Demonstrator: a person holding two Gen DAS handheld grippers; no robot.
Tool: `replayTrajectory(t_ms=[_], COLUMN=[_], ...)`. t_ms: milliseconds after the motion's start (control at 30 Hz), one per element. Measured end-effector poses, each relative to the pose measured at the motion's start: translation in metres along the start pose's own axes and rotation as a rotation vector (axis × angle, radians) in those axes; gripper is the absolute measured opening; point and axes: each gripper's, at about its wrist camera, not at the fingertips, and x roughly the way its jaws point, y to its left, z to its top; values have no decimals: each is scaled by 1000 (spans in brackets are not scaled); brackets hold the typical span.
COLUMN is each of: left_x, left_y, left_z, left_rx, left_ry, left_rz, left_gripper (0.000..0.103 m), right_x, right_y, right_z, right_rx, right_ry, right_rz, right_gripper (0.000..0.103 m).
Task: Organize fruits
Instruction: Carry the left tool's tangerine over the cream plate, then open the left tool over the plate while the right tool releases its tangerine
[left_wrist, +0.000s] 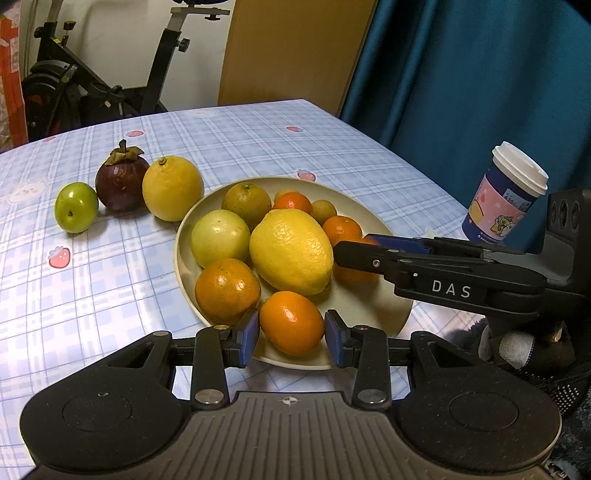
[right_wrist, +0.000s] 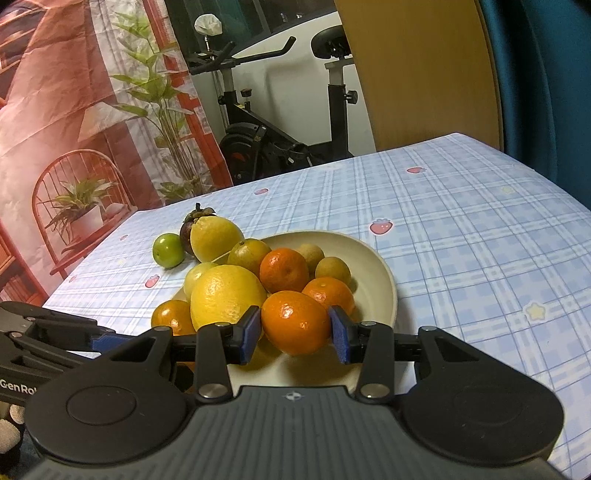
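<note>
Only my left wrist view shows the lidded pink-and-navy paper cup (left_wrist: 506, 194) at right; the right view alone shows a printed garden backdrop (right_wrist: 74, 122) at upper left. In the cream round plate (left_wrist: 369, 302) at centre frame, my left gripper (left_wrist: 291, 334) is clamped on a glossy orange mandarin (left_wrist: 291, 322), my right gripper (right_wrist: 295, 334) on another orange mandarin (right_wrist: 297, 321), a big yellow lemon (left_wrist: 291, 251) crowding between.

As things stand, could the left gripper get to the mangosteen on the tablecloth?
Probably not right away. The left gripper is shut on an orange at the near rim of the plate. The mangosteen sits beyond, between a green fruit and a lemon, though nothing covers it.
</note>
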Motion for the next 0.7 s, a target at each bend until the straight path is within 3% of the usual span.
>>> replayTrajectory(t_ms=[467, 700], left_x=[-4, -13], left_y=[8, 12], left_z=[1, 3], left_rx=[-19, -43], left_ry=[-19, -65], left_rz=[48, 64], left_gripper=[41, 42], right_x=[4, 3], right_y=[-2, -2], right_z=[1, 1], right_rx=[9, 9], right_ry=[-5, -11], right_rz=[-10, -10], right_gripper=[44, 44])
